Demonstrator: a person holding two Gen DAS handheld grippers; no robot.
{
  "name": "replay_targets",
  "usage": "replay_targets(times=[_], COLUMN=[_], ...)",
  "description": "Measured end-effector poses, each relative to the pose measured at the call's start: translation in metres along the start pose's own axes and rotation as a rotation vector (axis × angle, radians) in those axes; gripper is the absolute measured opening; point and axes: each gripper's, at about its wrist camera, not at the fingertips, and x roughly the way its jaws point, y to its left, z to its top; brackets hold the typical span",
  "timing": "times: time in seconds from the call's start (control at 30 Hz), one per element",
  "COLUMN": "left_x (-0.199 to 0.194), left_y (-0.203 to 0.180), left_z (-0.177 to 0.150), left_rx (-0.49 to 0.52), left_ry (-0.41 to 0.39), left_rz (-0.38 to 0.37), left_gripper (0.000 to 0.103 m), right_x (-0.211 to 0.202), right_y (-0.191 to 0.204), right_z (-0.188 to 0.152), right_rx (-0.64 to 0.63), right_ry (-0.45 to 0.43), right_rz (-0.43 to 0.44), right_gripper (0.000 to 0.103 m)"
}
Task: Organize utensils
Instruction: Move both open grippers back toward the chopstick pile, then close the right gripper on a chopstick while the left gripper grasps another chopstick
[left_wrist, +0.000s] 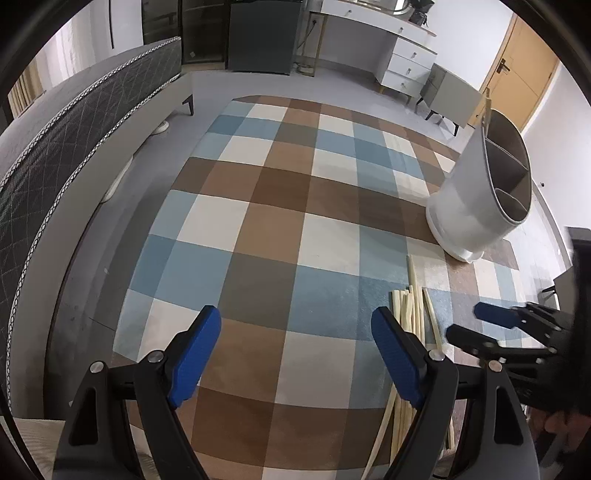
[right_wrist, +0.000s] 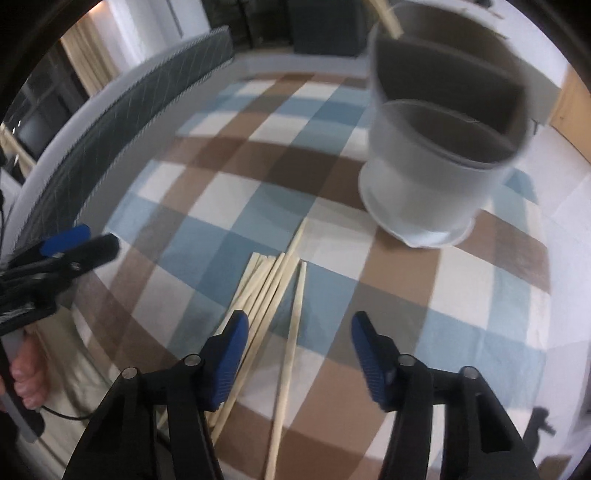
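the right gripper (right_wrist: 297, 354) is nearest its camera, its blue fingers (right_wrist: 231, 356) apart with nothing pressed between them; one loose chopstick (right_wrist: 291, 334) lies in the gap below, and the left finger sits over the edge of the main chopsticks (right_wrist: 260, 288) bundle. the left gripper (left_wrist: 295, 354) has its fingers (left_wrist: 195, 356) wide and empty over bare checked cloth (left_wrist: 258, 221), with the bundle just beside its right finger.

the chopsticks lie flat on the counter, near the white holder (right_wrist: 439, 147), which stands upright a little beyond them. by the look of things the task is barely under way: nearly all the sticks are still on the cloth. a pale stick seems to poke up behind the holder's far rim in both views, so one piece may already be stowed, though blur leaves that unsure. what is left is picking up the bundle and dropping it into a compartment.

the left view shows the holder (left_wrist: 480, 192) sharply, with its curved dividers and several compartments, plus the room beyond: a bed (left_wrist: 74, 147), drawers (left_wrist: 406, 62), a door (left_wrist: 524, 81). the right view blurs the holder but shows the sticks plainly, fanned and separate, and a person's hand (right_wrist: 27, 376) on the other gripper's handle at the left.
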Motion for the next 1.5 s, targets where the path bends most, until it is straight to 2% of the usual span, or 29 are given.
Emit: replay_targets(times=[0.07,0.27,0.4,0.43,0.5,0.73,0.97,1.13,1.27,1.5], left_x=[0.002,0.004,0.004,0.005,0.006,0.009,0.012,0.013,0.018,0.026], left_y=[0.001,0.006,0.008,0.009,0.01,0.015,0.011,0.007,0.003,-0.023], left_z=[0.001,0.004,0.004,0.005,0.005,0.005,0.004,0.003,0.0,-0.008], left_rx=[-0.005,-0.023,-0.027,-0.03,-0.036,-0.049,-0.038,-0.016,-0.007,0.057], left_ry=[0.009,0.031,0.036,0.039,0.041,0.054,0.058,0.062,0.088,0.133], left_rz=[-0.002,-0.027,-0.03,-0.03,-0.028,-0.028,-0.015,-0.003,-0.007,-0.084], left_gripper=[0.08,0.08,0.08,0.08,0.08,0.08,0.08,0.08,0.08,0.08], right_x=[0.01,0.031,0.033,0.033,0.032,0.031,0.026,0.027,0.022,-0.023], right_y=[0.001,0.008,0.014,0.015,0.019,0.019,0.016,0.027,0.012,-0.03], right_z=[0.007,0.021,0.025,0.026,0.026,0.018,0.012,0.018,0.018,0.001], right_rx=[-0.031,-0.122,-0.163,-0.166,-0.178,-0.157,-0.169,-0.155,-0.079,0.128], right_ry=[0.033,0.123,0.133,0.144,0.15,0.146,0.133,0.104,0.056,-0.143], right_rz=[-0.009,-0.057,-0.07,-0.054,-0.055,-0.054,-0.073,-0.078,-0.043,0.077], right_gripper=[0.046,0.037,0.031,0.022,0.015,0.005,0.006,0.005,0.005,0.004])
